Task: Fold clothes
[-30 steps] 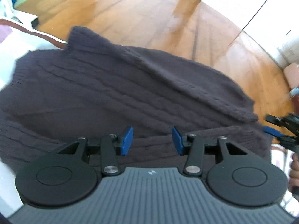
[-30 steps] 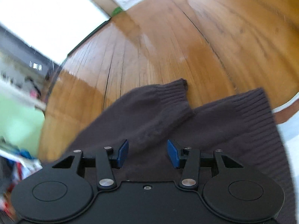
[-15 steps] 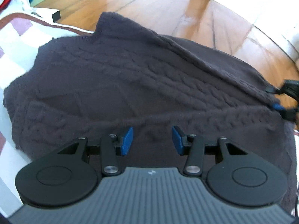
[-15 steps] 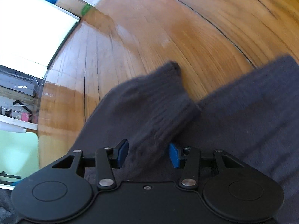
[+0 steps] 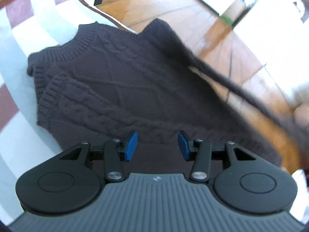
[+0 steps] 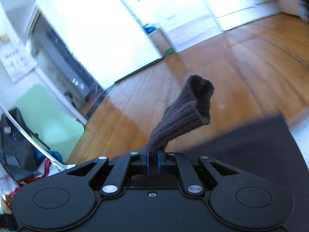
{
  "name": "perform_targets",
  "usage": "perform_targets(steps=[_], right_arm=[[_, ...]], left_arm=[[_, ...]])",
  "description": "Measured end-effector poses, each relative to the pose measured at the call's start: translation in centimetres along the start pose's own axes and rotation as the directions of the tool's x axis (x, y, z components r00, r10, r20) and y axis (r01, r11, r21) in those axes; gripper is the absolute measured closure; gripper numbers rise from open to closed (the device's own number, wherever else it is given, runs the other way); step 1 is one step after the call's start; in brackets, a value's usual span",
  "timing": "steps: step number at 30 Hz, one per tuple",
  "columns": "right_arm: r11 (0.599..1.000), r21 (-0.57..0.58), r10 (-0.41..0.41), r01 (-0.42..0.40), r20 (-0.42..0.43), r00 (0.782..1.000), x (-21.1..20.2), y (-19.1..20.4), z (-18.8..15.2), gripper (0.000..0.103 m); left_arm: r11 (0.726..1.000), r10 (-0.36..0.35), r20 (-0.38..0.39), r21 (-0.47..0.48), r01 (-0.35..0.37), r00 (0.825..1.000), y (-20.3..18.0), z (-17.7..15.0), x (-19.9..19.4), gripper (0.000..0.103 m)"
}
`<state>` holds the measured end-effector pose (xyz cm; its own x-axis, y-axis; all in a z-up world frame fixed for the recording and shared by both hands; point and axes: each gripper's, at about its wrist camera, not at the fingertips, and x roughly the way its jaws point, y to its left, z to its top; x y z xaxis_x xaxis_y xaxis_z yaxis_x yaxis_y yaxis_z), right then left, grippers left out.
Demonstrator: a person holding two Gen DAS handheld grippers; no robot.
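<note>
Two tongs work on one dark cable-knit sweater [image 5: 135,81]. Nearest in the left wrist view, the left tongs [image 5: 157,148] hover with blue pads apart over the sweater's lower edge, gripping nothing. The sweater lies spread on a checked white and maroon cloth [image 5: 23,89], its ribbed collar [image 5: 77,38] at the far left. One sleeve [image 5: 222,75] stretches taut toward the right, lifted above the wooden floor [image 5: 237,48]. In the right wrist view, the right tongs [image 6: 152,161] are clamped on the sleeve's ribbed cuff [image 6: 189,106], which sticks up past the pads. Beyond lie the floor and white cabinets [image 6: 119,25].
</note>
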<state>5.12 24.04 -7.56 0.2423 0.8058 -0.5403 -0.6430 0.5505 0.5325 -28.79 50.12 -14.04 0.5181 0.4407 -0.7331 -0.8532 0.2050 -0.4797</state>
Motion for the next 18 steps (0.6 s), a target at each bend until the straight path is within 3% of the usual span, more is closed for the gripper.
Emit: perform_targets(steps=[1,3,6,10,12,18], right_arm=[[1.000,0.017,-0.006,0.006,0.010,1.000,-1.8,-0.4,-1.7,0.093],[0.999,-0.018,-0.037,0.035,-0.109,0.993,-1.4,-1.8,-5.0,0.091],[0.999,0.051,0.008,0.002,-0.198,0.980,-0.7,-4.3,-7.8,0.087],[0.999,0.043,0.001,0.008,-0.206,0.979,-1.3,-4.7,-7.3,0.080],[1.000,0.017,-0.021,0.025,-0.200,0.980,-1.7,-4.6,-6.9,0.060],[0.988,0.132,-0.055,0.083,-0.202,0.978,-2.0,-8.2,-7.2,0.057]], left_arm=[[1.000,-0.009,0.012,0.002,0.009,1.000,-0.2,0.1,0.0,0.058],[1.000,-0.014,0.026,0.019,0.013,1.000,-0.8,0.3,0.3,0.058],[0.999,-0.002,0.018,0.042,0.001,1.000,-1.4,0.2,1.3,0.058],[0.998,0.047,0.002,0.044,-0.047,0.999,-1.1,0.3,2.3,0.057],[0.999,0.047,0.005,0.021,-0.047,0.999,-0.5,0.5,2.1,0.057],[0.999,0.023,-0.008,-0.025,-0.023,1.000,0.5,0.5,1.9,0.053]])
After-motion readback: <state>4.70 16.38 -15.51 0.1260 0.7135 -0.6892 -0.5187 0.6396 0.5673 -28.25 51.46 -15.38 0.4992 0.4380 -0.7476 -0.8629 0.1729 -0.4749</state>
